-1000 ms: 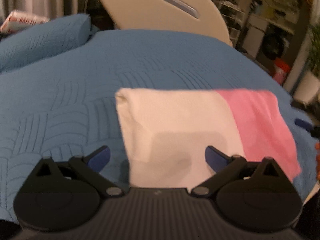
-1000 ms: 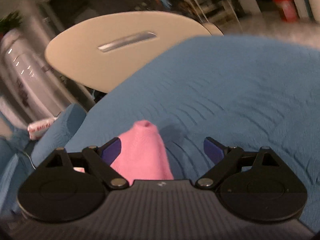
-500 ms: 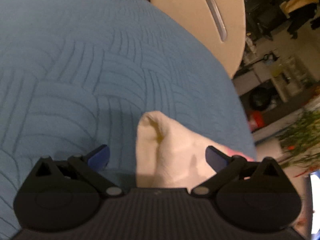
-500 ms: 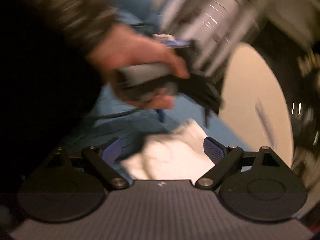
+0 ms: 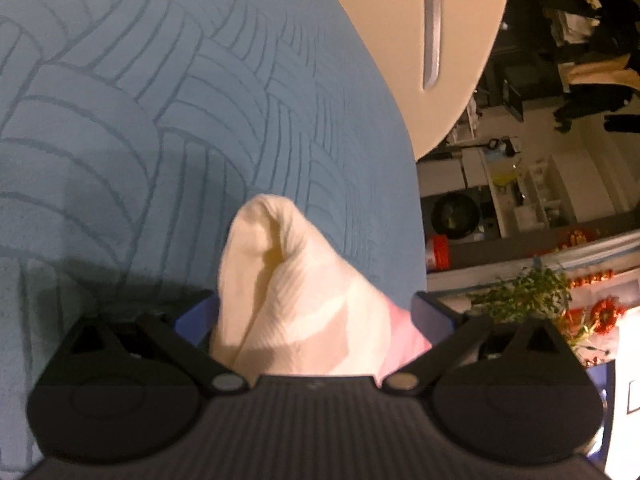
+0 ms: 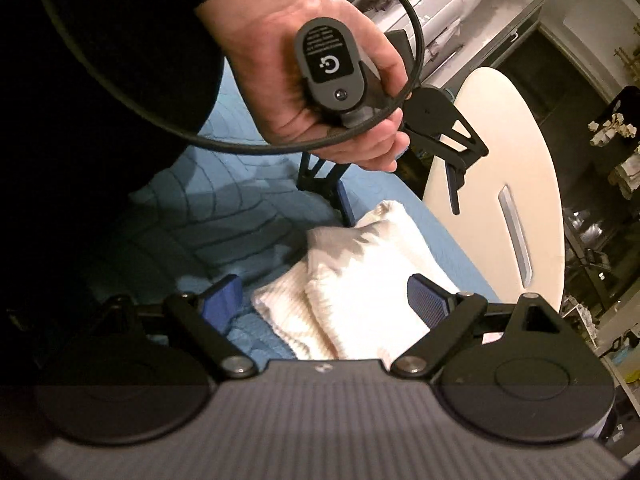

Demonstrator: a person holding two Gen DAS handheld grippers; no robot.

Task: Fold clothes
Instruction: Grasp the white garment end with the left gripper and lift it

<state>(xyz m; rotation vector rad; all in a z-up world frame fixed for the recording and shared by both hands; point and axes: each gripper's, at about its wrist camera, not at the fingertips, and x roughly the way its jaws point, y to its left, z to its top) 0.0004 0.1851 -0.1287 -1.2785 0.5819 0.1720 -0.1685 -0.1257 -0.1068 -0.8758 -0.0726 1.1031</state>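
Two grippers were over one garment on the blue quilted bedspread (image 5: 168, 120). The garment (image 5: 296, 292), a white ribbed knit with a pink part near the camera in the left wrist view, lay between the spread blue pads of the left gripper (image 5: 314, 314). Its jaws stood wide; the left pad sat just beside the cloth edge, and whether it touched I could not tell. Nothing was clamped.

The right gripper (image 6: 324, 300) also stood wide open, its pads to either side of the same garment (image 6: 360, 280), holding nothing. From that view the left hand (image 6: 312, 80) gripped the handle of its tool, a black cable (image 6: 224, 144) looping round it.

Handling, judged: soft, light, limp knit; no stiffness to carry a fold, so it would sag from any single pinch. The ribbed surface should grip well in the pads. Best hold seemed the doubled edge or a corner, taking both layers.

Orientation: in the left wrist view the raised, rounded white end pointed away from the camera, pink end nearest; the long axis ran roughly along the gripper's forward line. A pale headboard (image 5: 440, 40) stood beyond the bed.
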